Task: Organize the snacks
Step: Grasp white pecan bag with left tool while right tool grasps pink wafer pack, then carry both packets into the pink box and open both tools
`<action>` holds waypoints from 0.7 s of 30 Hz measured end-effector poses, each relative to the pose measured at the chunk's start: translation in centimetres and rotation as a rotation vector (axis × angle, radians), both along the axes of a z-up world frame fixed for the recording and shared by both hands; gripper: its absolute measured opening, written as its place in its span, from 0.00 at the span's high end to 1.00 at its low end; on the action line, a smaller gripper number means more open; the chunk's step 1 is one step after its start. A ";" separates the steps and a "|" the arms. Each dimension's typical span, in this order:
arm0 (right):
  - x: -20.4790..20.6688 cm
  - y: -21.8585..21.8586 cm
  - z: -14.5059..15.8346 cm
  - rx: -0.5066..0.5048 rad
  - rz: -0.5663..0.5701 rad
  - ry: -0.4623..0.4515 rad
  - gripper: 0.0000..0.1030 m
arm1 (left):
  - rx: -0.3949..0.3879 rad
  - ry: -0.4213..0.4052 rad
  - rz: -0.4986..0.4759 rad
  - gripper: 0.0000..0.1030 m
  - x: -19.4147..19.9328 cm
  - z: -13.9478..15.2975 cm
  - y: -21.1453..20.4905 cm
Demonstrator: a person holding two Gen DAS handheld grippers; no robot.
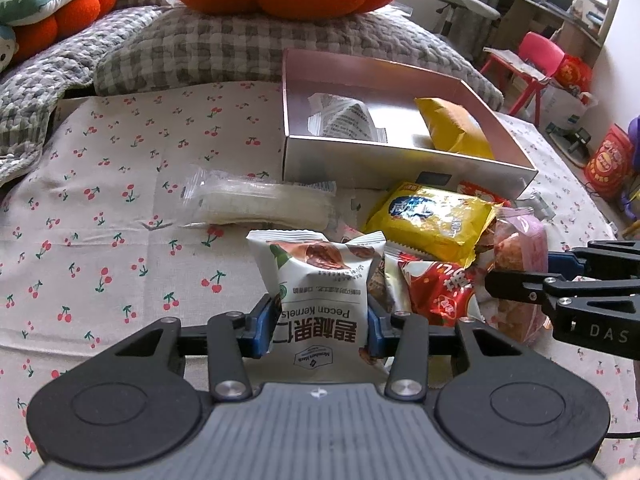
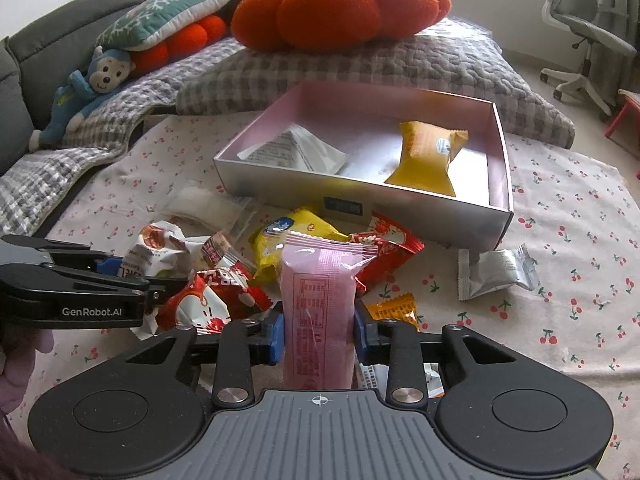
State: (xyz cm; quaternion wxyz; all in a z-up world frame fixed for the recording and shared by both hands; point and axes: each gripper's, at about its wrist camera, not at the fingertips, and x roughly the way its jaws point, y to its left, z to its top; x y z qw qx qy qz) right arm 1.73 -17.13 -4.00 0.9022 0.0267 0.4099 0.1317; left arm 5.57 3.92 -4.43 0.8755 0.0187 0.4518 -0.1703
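Note:
My left gripper (image 1: 322, 322) is shut on a white pecan kernels packet (image 1: 320, 288), its blue pads pressing both sides. My right gripper (image 2: 319, 334) is shut on a pink snack packet (image 2: 318, 304), which stands upright between the pads. The right gripper (image 1: 520, 280) also shows at the right edge of the left wrist view, with the pink packet (image 1: 520, 248). A silver box (image 2: 280, 184) with a pink inside holds a yellow packet (image 2: 426, 156) and a white printed packet (image 2: 296, 148). A pile of loose snacks, among them a yellow packet (image 1: 432, 220) and a red-and-white packet (image 1: 436, 292), lies in front of the box (image 1: 360, 164).
A clear-wrapped white snack (image 1: 256, 204) lies left of the pile on the cherry-print cloth (image 1: 120, 208). A silver packet (image 2: 496, 272) and a small orange packet (image 2: 394, 308) lie to the right. Checked pillows (image 2: 360, 68) and an orange pumpkin cushion (image 2: 340, 4) sit behind the box.

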 end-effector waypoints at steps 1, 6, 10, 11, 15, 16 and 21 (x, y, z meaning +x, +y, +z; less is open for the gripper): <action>0.0 0.0 0.0 0.000 0.001 0.001 0.70 | -0.002 -0.002 0.000 0.60 0.0 0.1 0.0; -0.1 -0.1 0.3 0.007 -0.003 0.007 0.70 | -0.026 0.004 0.008 0.60 -0.1 0.6 0.3; -0.1 -0.3 0.9 0.019 -0.006 0.003 0.70 | -0.041 -0.003 0.010 0.61 -0.2 1.2 0.3; -0.2 -0.3 1.0 0.022 -0.007 0.002 0.70 | -0.043 -0.006 0.010 0.61 -0.1 1.3 0.3; -0.2 -0.5 1.6 0.032 -0.011 -0.004 0.70 | -0.060 -0.009 0.011 0.61 0.0 1.8 0.3; -0.2 -0.6 1.8 0.035 -0.014 -0.003 0.70 | -0.065 -0.010 0.012 0.61 0.0 1.9 0.3; -0.2 -1.1 2.7 0.050 -0.032 -0.018 0.70 | -0.076 -0.029 0.010 0.61 -0.1 2.7 0.2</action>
